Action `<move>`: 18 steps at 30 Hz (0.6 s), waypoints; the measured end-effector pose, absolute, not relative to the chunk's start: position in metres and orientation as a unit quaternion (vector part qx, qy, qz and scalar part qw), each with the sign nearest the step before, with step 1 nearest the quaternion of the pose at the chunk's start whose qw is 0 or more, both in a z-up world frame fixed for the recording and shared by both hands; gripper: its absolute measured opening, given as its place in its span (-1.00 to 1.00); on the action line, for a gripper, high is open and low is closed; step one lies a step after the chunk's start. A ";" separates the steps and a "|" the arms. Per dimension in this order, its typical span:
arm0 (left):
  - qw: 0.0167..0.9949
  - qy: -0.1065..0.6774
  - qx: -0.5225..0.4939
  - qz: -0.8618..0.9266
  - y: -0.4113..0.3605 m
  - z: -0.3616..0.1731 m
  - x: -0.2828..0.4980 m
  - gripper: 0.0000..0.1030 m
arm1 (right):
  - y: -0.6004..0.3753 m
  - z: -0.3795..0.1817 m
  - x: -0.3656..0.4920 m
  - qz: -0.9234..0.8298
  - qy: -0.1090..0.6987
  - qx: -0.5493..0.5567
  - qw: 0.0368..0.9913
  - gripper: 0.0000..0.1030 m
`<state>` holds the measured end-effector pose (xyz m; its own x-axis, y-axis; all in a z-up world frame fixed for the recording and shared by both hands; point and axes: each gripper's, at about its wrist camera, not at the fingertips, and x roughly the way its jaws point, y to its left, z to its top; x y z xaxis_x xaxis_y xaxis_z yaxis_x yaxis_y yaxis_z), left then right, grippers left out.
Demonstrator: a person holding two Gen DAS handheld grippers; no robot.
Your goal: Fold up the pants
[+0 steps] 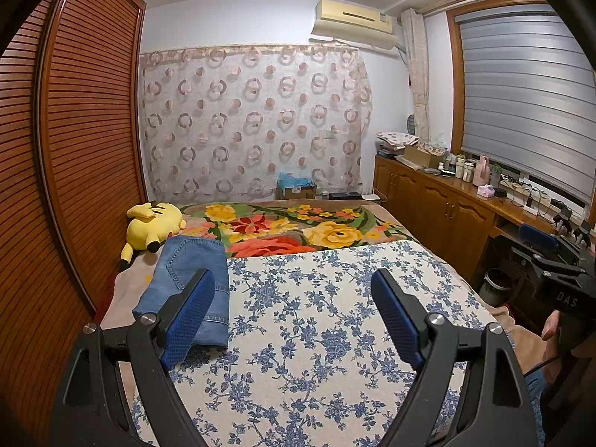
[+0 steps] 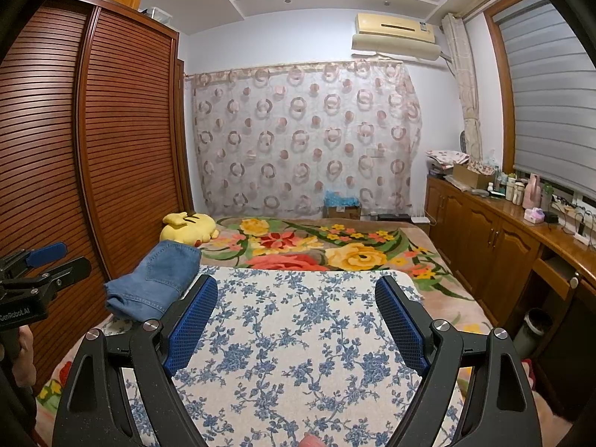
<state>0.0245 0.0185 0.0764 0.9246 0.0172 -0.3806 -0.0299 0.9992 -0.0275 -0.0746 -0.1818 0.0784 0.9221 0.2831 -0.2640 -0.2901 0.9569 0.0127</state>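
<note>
From my left claw I see both black arms spread wide, their blue mesh-textured pads far apart, with nothing between them but the bed below. My right claw is just as wide open and also empty; its ribbed blue pads frame the same patch of bedding.

The pants are blue denim, already folded into a thick, roughly rectangular bundle with a stitched back pocket facing up and a pale hem seam along the near edge. They lie on the left side of the bed, partly on the beige blanket and against the left edge of the cover, just behind my left claw's left pad in the picture. Neither claw touches them.

The cover is a flat cream cloth printed with small blue flower sprigs. Beyond it lies a plush blanket with big yellow, red and orange blooms. A soft yellow stuffed toy lies face down near the pants, beside the slatted brown wardrobe. A sheer curtain with ring patterns hangs on the far wall. The glossy wooden cabinet's tabletop on the right is crowded with bottles.
</note>
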 end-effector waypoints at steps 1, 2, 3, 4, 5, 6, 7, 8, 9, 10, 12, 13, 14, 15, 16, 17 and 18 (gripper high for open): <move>0.981 0.193 -0.016 0.012 0.019 0.076 0.025 0.67 | -0.182 0.079 -0.075 0.146 0.132 -0.014 0.980 0.71; 0.981 0.194 -0.017 0.012 0.019 0.076 0.025 0.67 | -0.182 0.079 -0.075 0.146 0.132 -0.014 0.980 0.71; 0.981 0.194 -0.017 0.012 0.018 0.076 0.025 0.67 | -0.182 0.079 -0.075 0.146 0.131 -0.014 0.980 0.71; 0.981 0.193 -0.017 0.012 0.019 0.076 0.025 0.67 | -0.181 0.079 -0.075 0.146 0.131 -0.014 0.980 0.71; 0.981 0.194 -0.017 0.012 0.018 0.076 0.024 0.67 | -0.181 0.079 -0.075 0.146 0.131 -0.014 0.980 0.71; 0.981 0.194 -0.017 0.012 0.019 0.076 0.024 0.67 | -0.181 0.079 -0.075 0.147 0.131 -0.014 0.980 0.71; 0.981 0.194 -0.017 0.012 0.018 0.076 0.024 0.67 | -0.181 0.079 -0.075 0.146 0.131 -0.014 0.980 0.71; 0.981 0.194 -0.017 0.011 0.019 0.076 0.024 0.67 | -0.181 0.079 -0.075 0.146 0.132 -0.013 0.980 0.71; 0.981 0.194 -0.017 0.012 0.018 0.076 0.024 0.68 | -0.181 0.079 -0.075 0.146 0.131 -0.013 0.980 0.71; 0.981 0.194 -0.017 0.012 0.019 0.075 0.025 0.67 | -0.181 0.078 -0.075 0.146 0.131 -0.014 0.980 0.71; 0.981 0.193 -0.017 0.011 0.018 0.076 0.024 0.67 | -0.181 0.079 -0.075 0.146 0.132 -0.014 0.980 0.71; 0.981 0.193 -0.017 0.011 0.019 0.075 0.024 0.67 | -0.182 0.078 -0.075 0.146 0.131 -0.014 0.980 0.71; 0.981 0.194 -0.017 0.012 0.018 0.075 0.025 0.67 | -0.182 0.078 -0.075 0.145 0.131 -0.014 0.981 0.71; 0.981 0.194 -0.017 0.012 0.018 0.075 0.024 0.67 | -0.181 0.078 -0.075 0.145 0.132 -0.013 0.980 0.71; 0.981 0.194 -0.017 0.011 0.018 0.075 0.024 0.67 | -0.180 0.078 -0.075 0.145 0.132 -0.013 0.980 0.71; 0.981 0.194 -0.018 0.011 0.018 0.075 0.024 0.67 | -0.180 0.078 -0.075 0.145 0.132 -0.013 0.980 0.71; 0.981 0.193 -0.017 0.012 0.017 0.075 0.024 0.67 | -0.180 0.079 -0.075 0.145 0.132 -0.013 0.980 0.71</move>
